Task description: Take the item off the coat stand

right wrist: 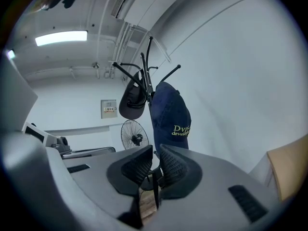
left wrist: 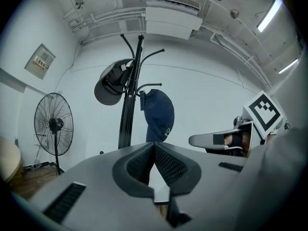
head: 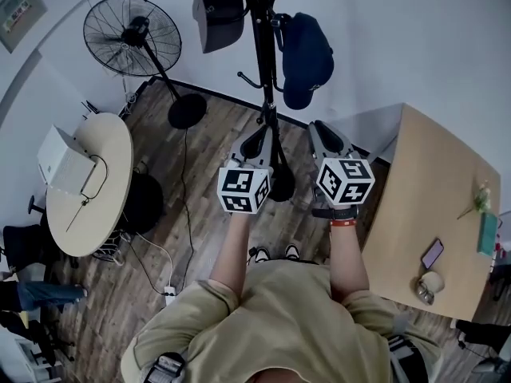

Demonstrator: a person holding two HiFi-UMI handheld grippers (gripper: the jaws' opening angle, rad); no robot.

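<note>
Place: office room w/ wood floor, seen from above a person in a tan shirt.
Coat stand (head: pixel 262 54): black pole w/ curved hooks, upright near the white wall, straight ahead of the person.
Navy cap (head: pixel 307 54): hangs on a hook on the stand's right side; yellow lettering shows in the right gripper view. Not touched by either gripper.
Dark cap (head: pixel 217 10): hangs on the stand's left side, higher up than the navy one.
Left gripper (left wrist: pixel 154 146): pads pressed together at the tips, nothing between them. Held low in front of the stand's base, pointing at the pole.
Right gripper (right wrist: pixel 155 150): pads a thin slit apart, nothing pinched. Beside the left one, aimed up toward the navy cap, well short of it.
Fan (head: pixel 132 34): black standing fan, left of the stand, by the wall.
Round table (head: pixel 112 146): pale top, at left, w/ a white box and a cable on it.
Wood table (head: pixel 431 182): at right; a phone (head: pixel 432 254) lies near its near edge.
</note>
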